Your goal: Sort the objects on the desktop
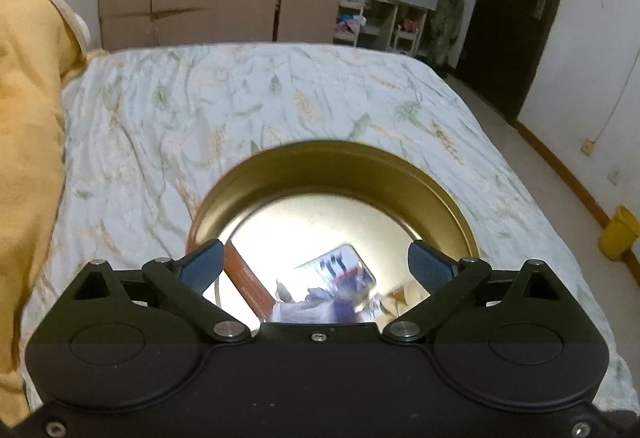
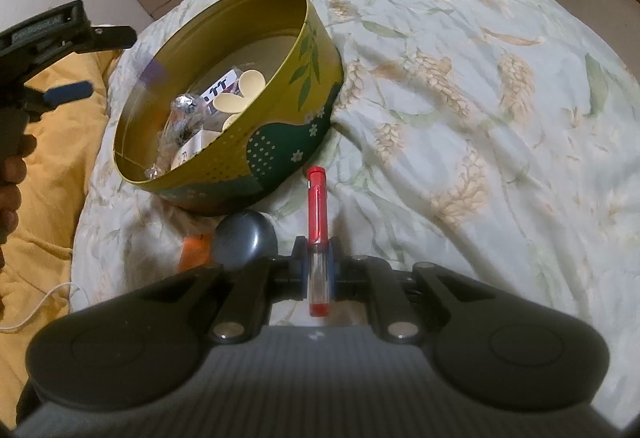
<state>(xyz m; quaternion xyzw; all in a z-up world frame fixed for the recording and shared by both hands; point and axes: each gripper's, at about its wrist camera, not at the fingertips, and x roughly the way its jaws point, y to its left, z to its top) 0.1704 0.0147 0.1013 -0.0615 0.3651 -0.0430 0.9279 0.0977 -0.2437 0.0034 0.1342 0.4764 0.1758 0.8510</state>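
**A:** What is the right hand-held gripper (image 2: 318, 270) doing with that red pen (image 2: 317, 234)?

**B:** It is clamped on it, jaws narrow, pads pressing the clear barrel from both sides. The capped end with the clip points away toward the tin (image 2: 240, 94); the short red tail sticks back toward the camera. The pen sits just above the bed sheet (image 2: 480, 118), near the tin's painted wall.

**A:** How do you expect it to handle?

**B:** Light and stiff, I'd judge, but the smooth round plastic could roll or slide in the pads. The hold is behind the middle, so the long capped end may droop a little. Gripping nearer the centre would steady it.

**A:** And the other one?

**B:** The left hand-held gripper (image 1: 316, 266) stands wide with nothing between its pads, above the tin's shiny inside. In the right view it hangs off to the left, apart from the rim.

**A:** What's in the tin already?

**B:** Pale plastic spoons (image 2: 244, 94), something foil-wrapped (image 2: 186, 110), a few papers. The tin looks thin-walled and rests on soft bedding, so it might tip if nudged. A grey rounded thing (image 2: 244, 234) and something orange (image 2: 196, 246) lie beside it.
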